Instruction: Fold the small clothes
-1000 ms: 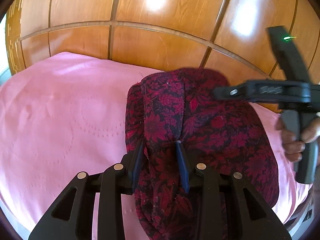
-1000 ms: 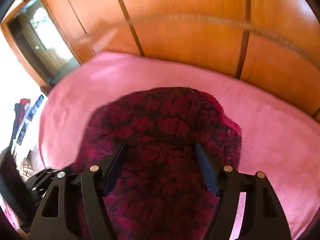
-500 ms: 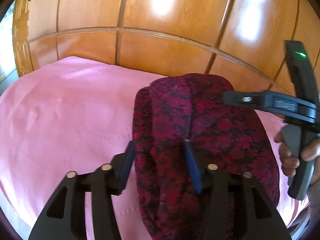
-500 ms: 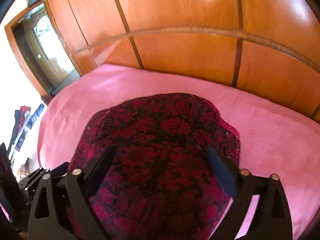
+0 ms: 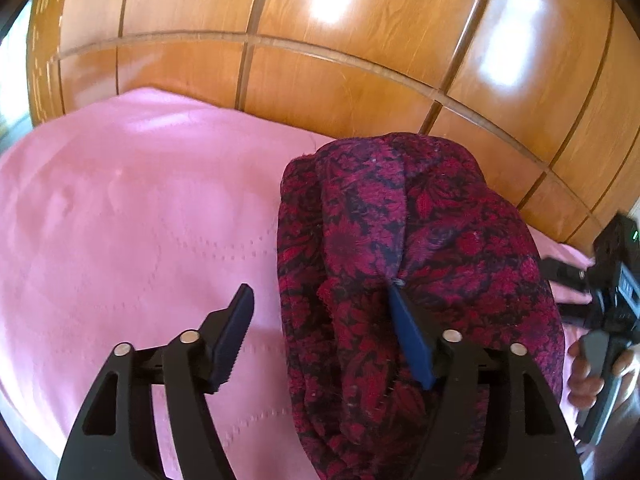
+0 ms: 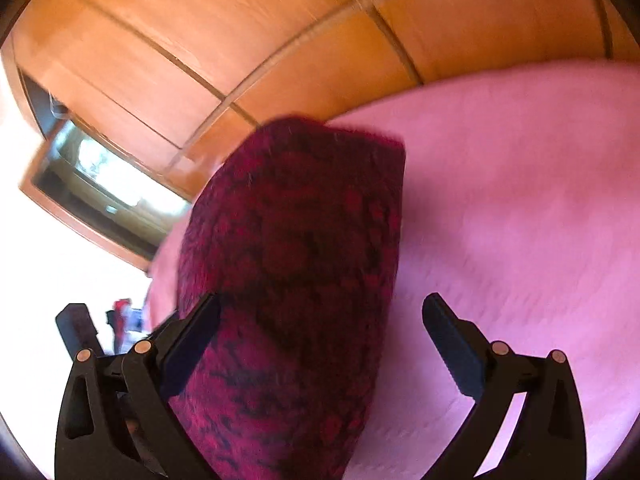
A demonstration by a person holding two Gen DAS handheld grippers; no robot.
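The dark red floral garment [image 5: 420, 280] lies in a long folded bundle on the pink bedspread [image 5: 140, 220], running from the near edge toward the wooden panelled wall [image 5: 320, 60] at the far side. It sits right of centre in the left wrist view, layers doubled over one another with a seam ridge down the middle.

Left gripper [image 5: 320, 320]: jaws spread wide, gripping nothing. One finger rests on the bare bedspread left of the bundle; the other presses into the cloth by the ridge. My read is that it is open so the fold can lie flat under its own weight.

Right gripper [image 6: 320, 340]: also wide open, empty. The picture is blurred, so fine contact is hard to judge, but its left finger sits against or over the garment's edge and its right finger hangs above bare pink cover. In the left view, that tool shows at the far right edge, beside the bundle.

With both claws open, the fold looks set down, probably ready for another fold or a smoothing pass.
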